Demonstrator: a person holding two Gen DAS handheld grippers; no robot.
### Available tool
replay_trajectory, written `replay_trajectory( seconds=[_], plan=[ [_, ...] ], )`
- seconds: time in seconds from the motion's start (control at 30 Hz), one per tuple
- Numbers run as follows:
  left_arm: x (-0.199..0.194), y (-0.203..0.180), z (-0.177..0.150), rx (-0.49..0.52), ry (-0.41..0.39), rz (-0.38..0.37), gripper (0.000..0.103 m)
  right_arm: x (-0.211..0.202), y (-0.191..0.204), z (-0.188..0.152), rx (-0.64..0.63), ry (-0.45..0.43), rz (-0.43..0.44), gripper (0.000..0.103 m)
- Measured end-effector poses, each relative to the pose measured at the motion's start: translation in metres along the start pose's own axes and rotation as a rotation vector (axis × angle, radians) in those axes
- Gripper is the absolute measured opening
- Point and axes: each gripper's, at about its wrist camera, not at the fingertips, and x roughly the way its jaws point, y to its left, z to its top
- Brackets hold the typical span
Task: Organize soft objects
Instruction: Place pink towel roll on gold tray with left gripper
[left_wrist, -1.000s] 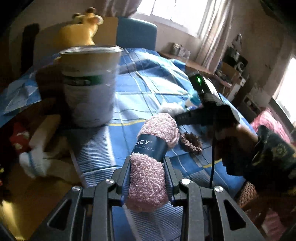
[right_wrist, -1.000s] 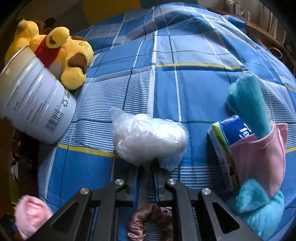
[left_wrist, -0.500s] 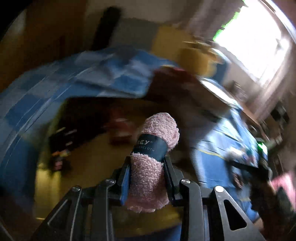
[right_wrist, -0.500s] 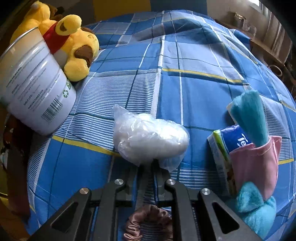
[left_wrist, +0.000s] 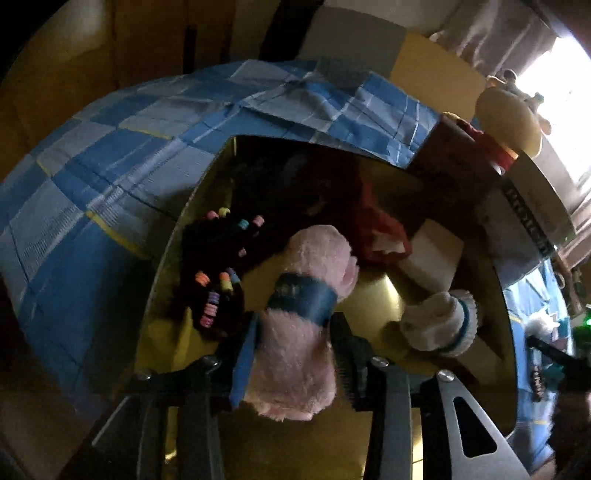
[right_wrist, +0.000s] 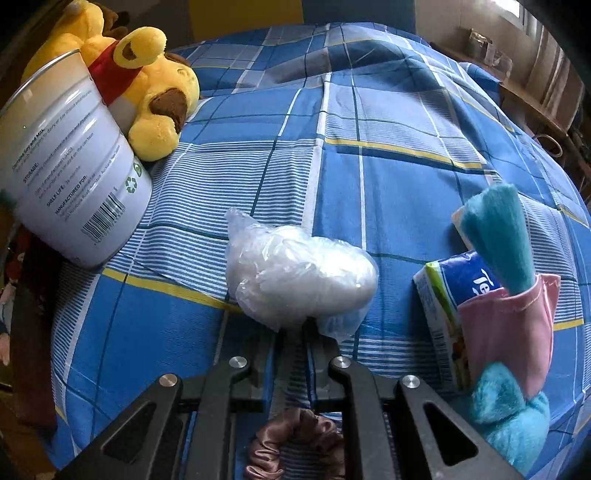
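Across the blue checked cloth (right_wrist: 388, 122) covering the worktop, open room lay beyond the white bagged bundle (right_wrist: 295, 277), with the tin (right_wrist: 70, 177) and yellow plush bear (right_wrist: 147, 92) at the left edge and a tissue pack (right_wrist: 448, 295) with a turquoise plush (right_wrist: 509, 402) at the right. Past the cloth's edge, the left claw (left_wrist: 295, 354) hung over a yellow-floored box (left_wrist: 373, 299), its jaws opening around the pink dishcloth roll (left_wrist: 299, 325) between them. The right claw (right_wrist: 308, 332) was pinched together on the bundle's plastic skirt.
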Motion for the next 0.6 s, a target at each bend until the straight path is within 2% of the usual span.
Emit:
replay_trajectory(
  seconds=[0.03, 0.07, 0.1, 0.23, 0.4, 0.6],
  plan=[
    [-0.002, 0.0, 0.001, 0.012, -0.013, 0.01, 0.048, 0.0, 0.0, 0.0, 0.0, -0.001, -0.001, 0.011],
    [-0.006, -0.001, 0.0, 0.025, -0.036, 0.023, 0.059, 0.0, 0.0, 0.0, -0.001, -0.002, -0.002, 0.011],
    [-0.009, 0.0, 0.002, 0.03, -0.051, 0.027, 0.063, 0.0, -0.001, 0.0, -0.002, -0.003, -0.003, 0.011],
    [-0.026, -0.004, 0.004, 0.078, -0.122, 0.047, 0.062, -0.003, 0.001, 0.001, -0.005, -0.011, -0.028, 0.011],
    [-0.041, -0.007, 0.005, 0.104, -0.167, 0.018, 0.062, -0.015, -0.005, 0.009, 0.04, -0.039, -0.046, 0.01],
    [-0.05, -0.016, 0.001, 0.142, -0.183, -0.04, 0.062, -0.055, -0.001, 0.056, 0.07, -0.114, -0.067, 0.01]
  ],
)
